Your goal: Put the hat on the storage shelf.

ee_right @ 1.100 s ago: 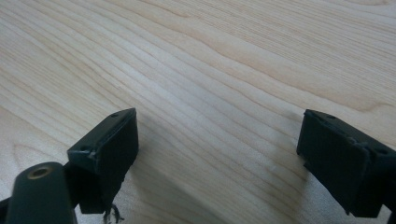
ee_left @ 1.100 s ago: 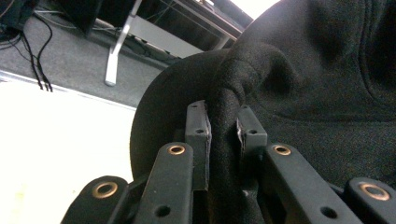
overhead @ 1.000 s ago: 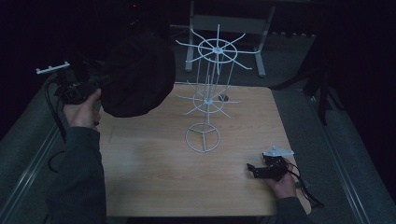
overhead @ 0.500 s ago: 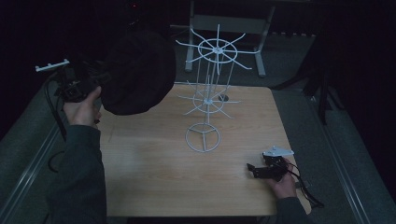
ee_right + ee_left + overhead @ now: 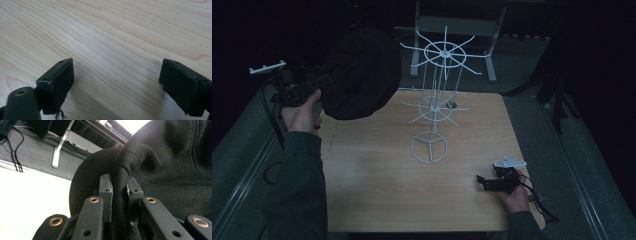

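A black cloth hat [image 5: 359,72] hangs in the air above the table's far left corner. My left gripper [image 5: 314,82] is shut on a fold of its fabric. In the left gripper view the hat [image 5: 160,162] bulges up between the two jaws, and my left gripper [image 5: 119,188] pinches the fold tight. A white wire rack [image 5: 439,95] with two spoked tiers stands upright at the table's middle back, to the right of the hat. My right gripper [image 5: 484,182] rests low near the front right of the table; in its own view my right gripper [image 5: 117,80] stands open over bare wood.
The wooden table [image 5: 377,190] has grey floor on both sides. A metal-legged stand [image 5: 452,25] sits behind the table. The rack's ring base [image 5: 429,147] lies near the table's middle.
The left hand has shifted the hat very slightly. The right gripper has stayed where it was.
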Action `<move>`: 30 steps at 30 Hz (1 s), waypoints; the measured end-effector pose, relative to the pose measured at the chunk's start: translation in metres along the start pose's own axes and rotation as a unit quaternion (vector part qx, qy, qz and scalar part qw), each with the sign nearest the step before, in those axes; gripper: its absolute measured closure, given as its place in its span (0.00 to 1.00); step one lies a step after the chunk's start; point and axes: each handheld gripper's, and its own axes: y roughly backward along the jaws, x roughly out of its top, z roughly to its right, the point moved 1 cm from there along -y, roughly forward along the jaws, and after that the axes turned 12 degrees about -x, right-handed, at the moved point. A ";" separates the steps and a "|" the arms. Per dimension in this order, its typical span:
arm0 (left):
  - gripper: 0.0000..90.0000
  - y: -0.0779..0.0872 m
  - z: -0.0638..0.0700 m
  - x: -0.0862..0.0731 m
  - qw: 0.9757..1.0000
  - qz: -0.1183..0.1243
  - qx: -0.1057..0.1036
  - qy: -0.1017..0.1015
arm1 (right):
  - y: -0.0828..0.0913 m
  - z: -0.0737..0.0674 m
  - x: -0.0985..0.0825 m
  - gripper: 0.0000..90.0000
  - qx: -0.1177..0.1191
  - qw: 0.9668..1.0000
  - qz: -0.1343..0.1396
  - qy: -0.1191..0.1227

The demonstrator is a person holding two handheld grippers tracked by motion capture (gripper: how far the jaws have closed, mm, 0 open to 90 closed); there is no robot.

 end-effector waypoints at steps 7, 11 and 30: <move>0.88 -0.002 0.000 0.000 1.000 0.002 -0.004 0.006 | 0.000 0.000 0.000 0.14 0.000 1.000 0.000 0.000; 0.88 -0.003 0.001 0.001 1.000 0.000 -0.006 0.005 | 0.000 0.000 0.000 0.14 0.000 1.000 0.000 0.000; 0.88 -0.019 0.015 0.007 1.000 -0.003 -0.018 0.002 | 0.000 0.000 0.000 0.14 0.000 1.000 0.000 0.000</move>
